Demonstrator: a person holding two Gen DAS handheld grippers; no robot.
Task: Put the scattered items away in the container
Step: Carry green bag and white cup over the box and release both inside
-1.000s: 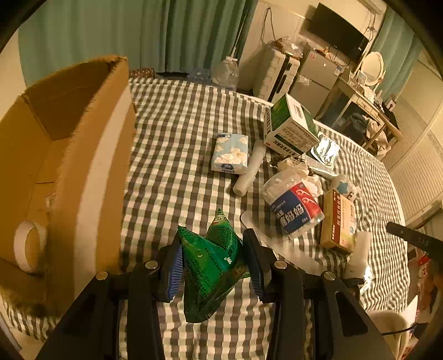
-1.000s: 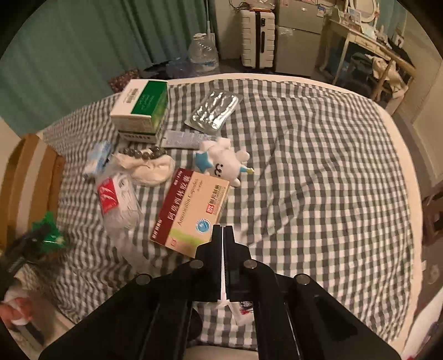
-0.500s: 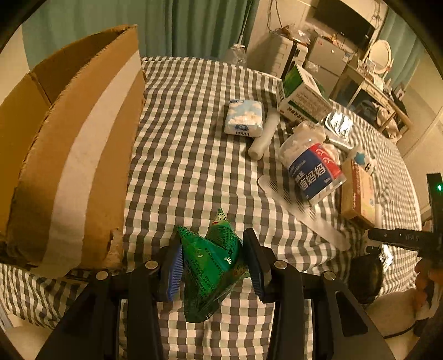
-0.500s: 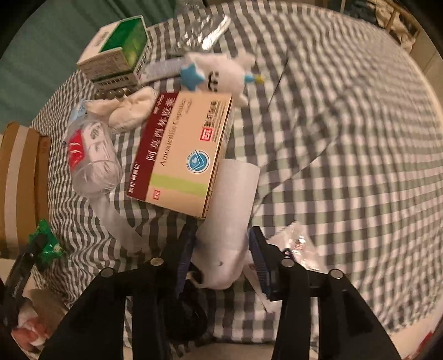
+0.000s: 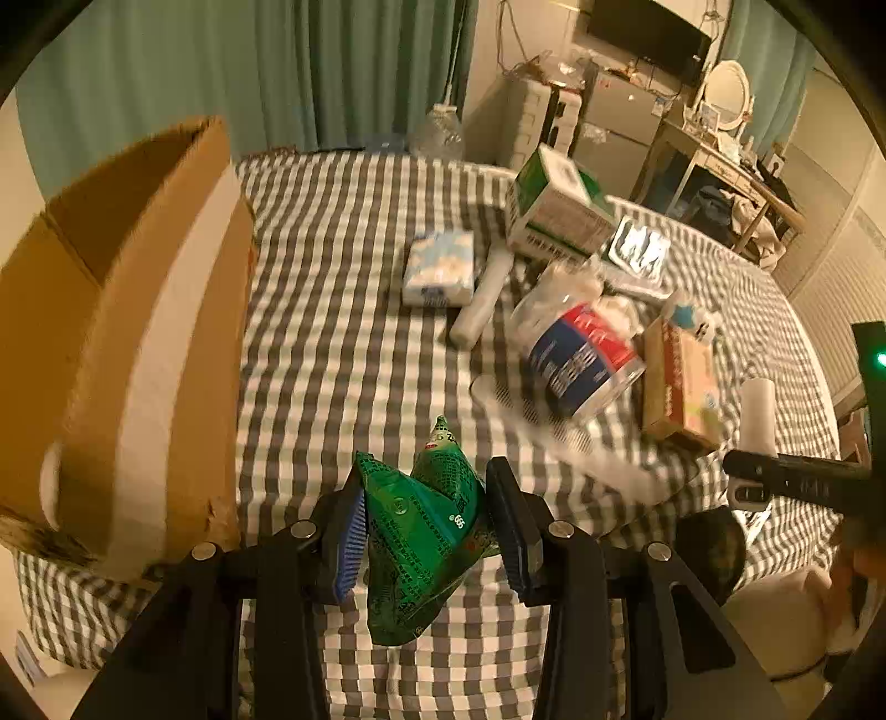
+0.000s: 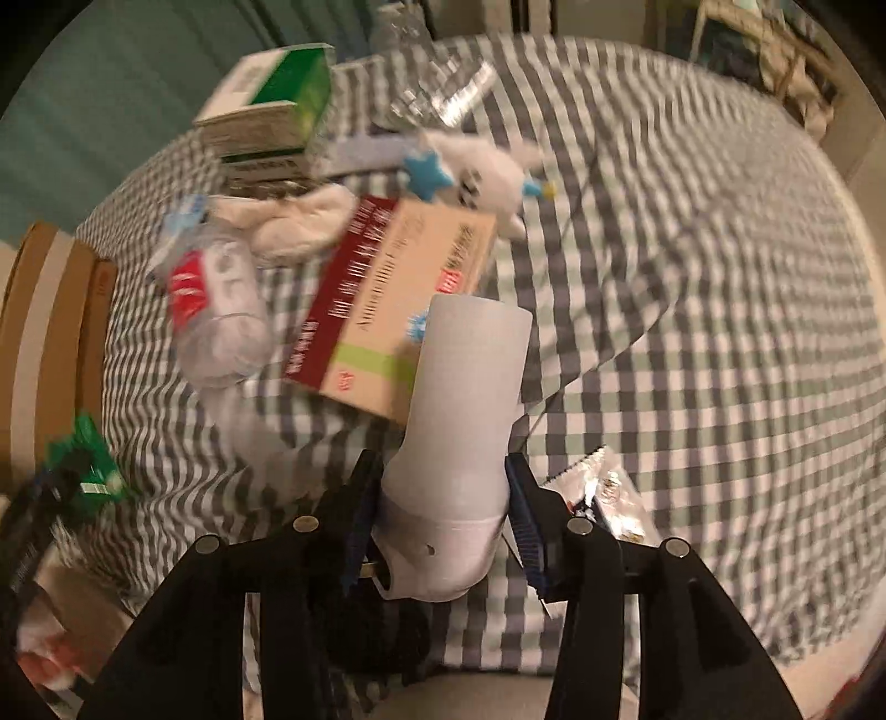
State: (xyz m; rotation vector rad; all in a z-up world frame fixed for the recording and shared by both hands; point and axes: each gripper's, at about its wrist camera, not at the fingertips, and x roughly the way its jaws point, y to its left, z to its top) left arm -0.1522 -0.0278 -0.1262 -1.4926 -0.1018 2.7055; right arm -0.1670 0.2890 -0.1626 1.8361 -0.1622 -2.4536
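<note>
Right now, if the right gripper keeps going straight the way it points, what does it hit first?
The right gripper already straddles the white cylinder. Pushed on, its jaws would likely meet the checked cloth under it; the medicine box lies just beyond. Depth is unclear.

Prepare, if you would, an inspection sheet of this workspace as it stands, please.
Surface: checked bedcover, creased in places.
Job's things: cardboard box, open, at the bed's edge; green packet; white bottle lying against the medicine carton.
Clutter: green-white box, tissue pack, swab tub, blister sheet, plush toy.
Grippers: left gripper, jaws shut on the green packet; right gripper, jaws flank the white bottle, grip unclear.
Cables: wires hang on the far wall.
Surroundings: green curtains, television, mirror.
</note>
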